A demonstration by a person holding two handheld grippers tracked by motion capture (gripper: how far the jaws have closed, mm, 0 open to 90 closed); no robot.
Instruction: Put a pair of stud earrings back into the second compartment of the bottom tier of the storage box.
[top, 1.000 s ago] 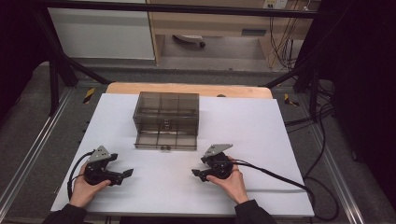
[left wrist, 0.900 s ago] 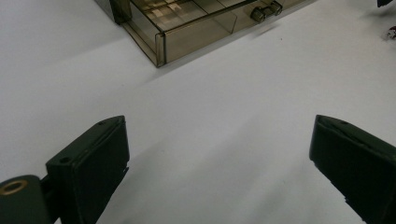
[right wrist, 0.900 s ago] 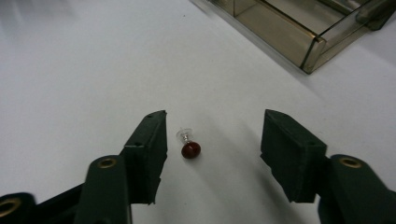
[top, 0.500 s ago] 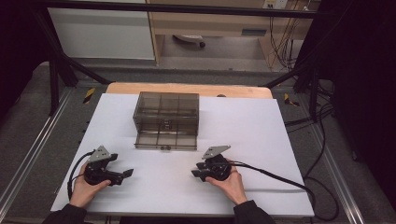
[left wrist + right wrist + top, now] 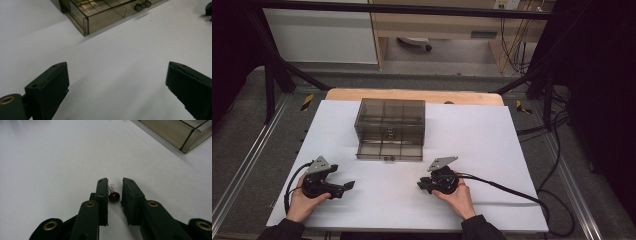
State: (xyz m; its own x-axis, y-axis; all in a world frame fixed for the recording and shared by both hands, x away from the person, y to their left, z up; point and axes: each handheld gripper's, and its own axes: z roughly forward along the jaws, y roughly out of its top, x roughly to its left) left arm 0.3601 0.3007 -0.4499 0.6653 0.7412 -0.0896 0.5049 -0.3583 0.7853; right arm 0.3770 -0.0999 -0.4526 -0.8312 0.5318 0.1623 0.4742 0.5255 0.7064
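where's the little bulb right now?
In the right gripper view, the small bulb lies on the white table between the right gripper jaws, against one pad.

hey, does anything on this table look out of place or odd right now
One thing: the bottom drawer of the smoky plastic drawer box is pulled out while the rest sits flush. Also, a tiny brown-capped bulb lies loose on the white table between the right gripper jaws, which have just been closing.

Both tongs are black, blocky tools: the left tongs [image 5: 343, 186] and the right tongs [image 5: 421, 185] each carry a grey three-cornered plate on top and trail a black cable. Brass-coloured rivets stud the jaw arms. Dark sleeves cover the person's forearms.
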